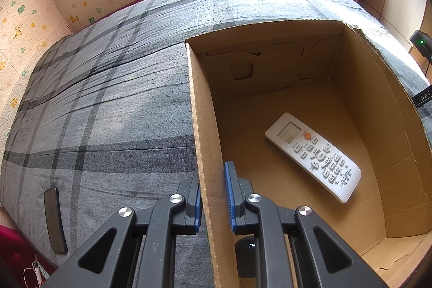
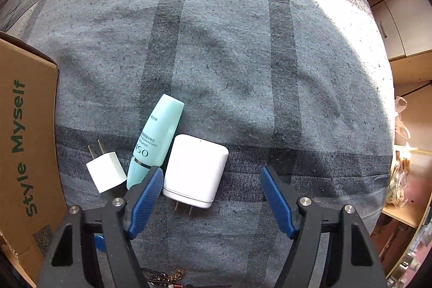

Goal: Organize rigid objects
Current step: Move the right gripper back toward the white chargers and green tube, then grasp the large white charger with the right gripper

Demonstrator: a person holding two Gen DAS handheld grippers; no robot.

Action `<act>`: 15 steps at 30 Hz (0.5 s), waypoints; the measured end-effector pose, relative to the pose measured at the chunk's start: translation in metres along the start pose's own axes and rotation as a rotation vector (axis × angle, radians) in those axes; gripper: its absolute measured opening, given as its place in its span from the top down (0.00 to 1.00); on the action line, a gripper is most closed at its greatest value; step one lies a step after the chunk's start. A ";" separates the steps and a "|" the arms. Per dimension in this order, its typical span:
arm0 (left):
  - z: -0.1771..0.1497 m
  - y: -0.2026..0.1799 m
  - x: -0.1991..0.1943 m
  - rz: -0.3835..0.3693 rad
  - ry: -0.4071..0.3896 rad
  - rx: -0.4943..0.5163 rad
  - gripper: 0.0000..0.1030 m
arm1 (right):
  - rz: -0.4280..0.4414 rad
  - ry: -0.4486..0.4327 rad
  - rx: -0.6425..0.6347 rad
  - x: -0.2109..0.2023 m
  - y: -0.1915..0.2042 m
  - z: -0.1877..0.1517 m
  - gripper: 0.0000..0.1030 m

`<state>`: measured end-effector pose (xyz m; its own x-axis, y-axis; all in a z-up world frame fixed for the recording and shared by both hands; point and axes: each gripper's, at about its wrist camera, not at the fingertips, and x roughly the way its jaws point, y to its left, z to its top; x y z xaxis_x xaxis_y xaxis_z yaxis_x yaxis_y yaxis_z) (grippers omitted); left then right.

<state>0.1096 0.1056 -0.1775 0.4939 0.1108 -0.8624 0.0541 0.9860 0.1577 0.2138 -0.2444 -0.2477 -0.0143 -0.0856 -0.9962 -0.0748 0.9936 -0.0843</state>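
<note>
Target looks like the large white charger (image 2: 195, 170): lies flat on the grey plaid bedspread (image 2: 243, 45), prongs pointing toward the camera, between the right gripper (image 2: 212, 192) fingers but off-centre. Left pad sits just beside or touching its left edge; right pad is well clear. Jaws are partly spread, nothing clamped yet.

Handling, my read: rigid plastic brick, light to moderate weight, smooth glossy shell with rounded corners, so it can slip or pivot if pinched near a corner. Best hold is across the two long flat sides, mid-body, away from the prongs. Not fragile, but don't load the prongs. Soft bedding underneath will give, so the fingertips can sink slightly to get below the shell's curve.

Neighbours: teal tube (image 2: 156, 142) touches the charger's upper-left corner and lies right behind the left finger; risk of dragging it along. Small white plug (image 2: 105, 172) just left of the tube, not touching the charger as far as I can tell.

Cardboard box (image 1: 351, 99) is the likely drop spot; white remote (image 1: 314, 157) is already inside on its floor. Left gripper (image 1: 213, 200) is clamped on the box's near-left wall, steadying it.
</note>
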 end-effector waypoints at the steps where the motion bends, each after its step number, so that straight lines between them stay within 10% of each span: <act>1: 0.000 0.000 0.000 0.000 0.000 -0.001 0.85 | 0.005 0.001 0.005 0.002 0.001 0.001 0.27; 15: 0.000 0.000 0.000 0.000 0.000 0.000 0.85 | 0.056 0.017 0.044 0.033 0.001 0.016 0.53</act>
<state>0.1095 0.1055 -0.1774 0.4940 0.1111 -0.8624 0.0542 0.9859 0.1581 0.2295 -0.2453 -0.2814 -0.0344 -0.0311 -0.9989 -0.0300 0.9991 -0.0300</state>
